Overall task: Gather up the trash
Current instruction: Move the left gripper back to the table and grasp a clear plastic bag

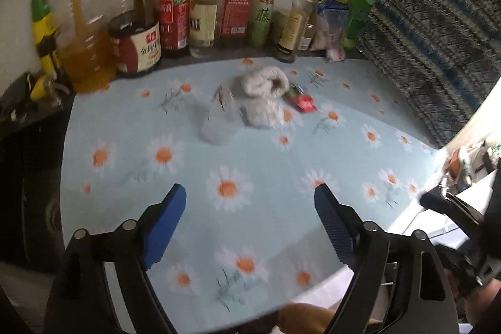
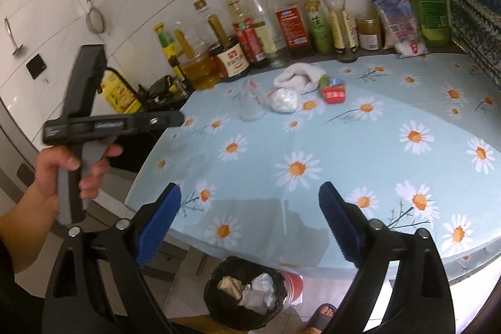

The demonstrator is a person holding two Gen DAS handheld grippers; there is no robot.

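On the daisy tablecloth [image 1: 281,165] far from me lie a crumpled white tissue [image 1: 263,111], a white cloth [image 1: 264,80], a red wrapper [image 1: 304,103] and a clear plastic cup [image 1: 219,121] on its side. The right wrist view shows the tissue [image 2: 284,100], cloth [image 2: 299,77], red wrapper [image 2: 334,93] and cup [image 2: 252,105]. My left gripper [image 1: 250,202] is open and empty over the near part of the table. My right gripper [image 2: 250,202] is open and empty above the table's front edge. A bin [image 2: 247,293] lined with a black bag holds crumpled trash below the edge.
A row of sauce and oil bottles [image 1: 175,8] lines the back wall, with bags and a green carton [image 2: 429,5] at the right. A patterned curtain [image 1: 438,36] hangs at the right. The left hand-held gripper [image 2: 94,127] shows at the right view's left.
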